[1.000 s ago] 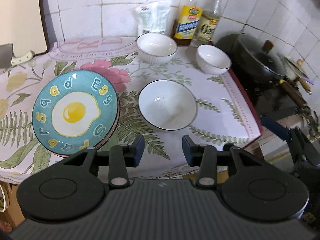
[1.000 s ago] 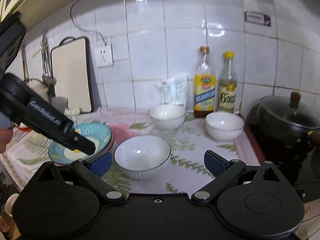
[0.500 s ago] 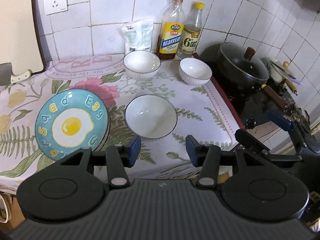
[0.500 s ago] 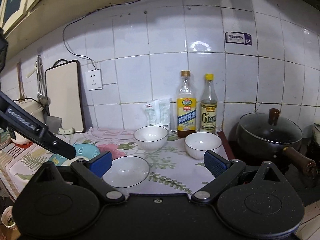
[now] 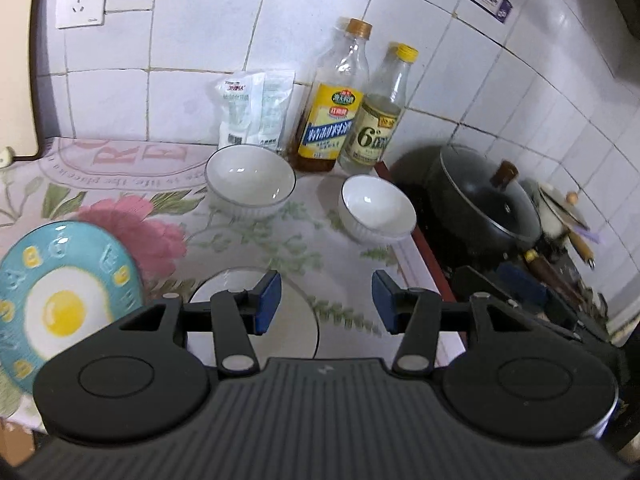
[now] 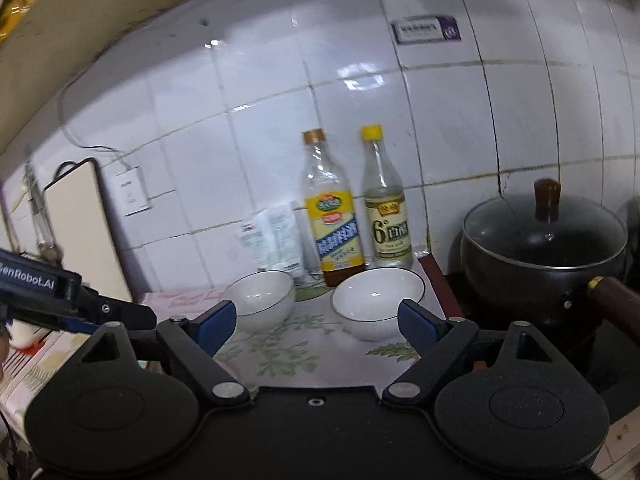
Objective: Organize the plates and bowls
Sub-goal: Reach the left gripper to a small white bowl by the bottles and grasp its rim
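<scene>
Three white bowls and one egg plate on the floral cloth

Two dark-rimmed bowls (image 5: pixel 250 178) (image 5: pixel 376 208) stand upright near the back edge; a third (image 5: pixel 294 320) by the front edge; the blue fried-egg plate (image 5: pixel 60 300) toward the front-left corner.

The left gripper (image 5: pixel 325 300) points down at a slant, its blue-padded fingers (image 5: pixel 267 300) parted about halfway with nothing between them. The right gripper (image 6: pixel 316 326) points closer to level and stands wide, its jaws having just closed a little, still gripping nothing; its fingers (image 6: pixel 216 326) carry the same blue pads. From the right wrist view, the left gripper's black body juts in at the left edge (its tip hidden behind the right gripper's own frame).
</scene>
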The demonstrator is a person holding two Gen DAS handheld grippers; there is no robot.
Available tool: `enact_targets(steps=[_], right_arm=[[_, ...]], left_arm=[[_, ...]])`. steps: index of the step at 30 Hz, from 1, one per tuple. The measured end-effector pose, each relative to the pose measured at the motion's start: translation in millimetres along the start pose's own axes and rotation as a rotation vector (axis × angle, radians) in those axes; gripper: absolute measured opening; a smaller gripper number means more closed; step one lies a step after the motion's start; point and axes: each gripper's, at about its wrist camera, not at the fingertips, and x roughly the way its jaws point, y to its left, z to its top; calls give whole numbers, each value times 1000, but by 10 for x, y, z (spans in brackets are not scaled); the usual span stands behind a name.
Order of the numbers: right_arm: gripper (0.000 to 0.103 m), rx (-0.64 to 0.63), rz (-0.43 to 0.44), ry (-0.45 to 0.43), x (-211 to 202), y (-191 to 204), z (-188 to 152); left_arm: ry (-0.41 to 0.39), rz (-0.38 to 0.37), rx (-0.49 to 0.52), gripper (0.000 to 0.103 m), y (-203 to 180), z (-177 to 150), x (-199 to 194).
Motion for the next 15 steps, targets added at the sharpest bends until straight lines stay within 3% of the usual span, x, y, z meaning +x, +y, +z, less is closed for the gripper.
enact_targets(steps=[4,12,15], right_arm=[[86,18,-29,29,341,-135,27],[74,161,-99,103,960,-479,111],[68,221,-150,141,1158,-609,69]], left_arm=[[14,3,-8,49,19,109,336],[12,-15,33,49,-85,330,894],[43,-18,3,49,-116,404,1130]])
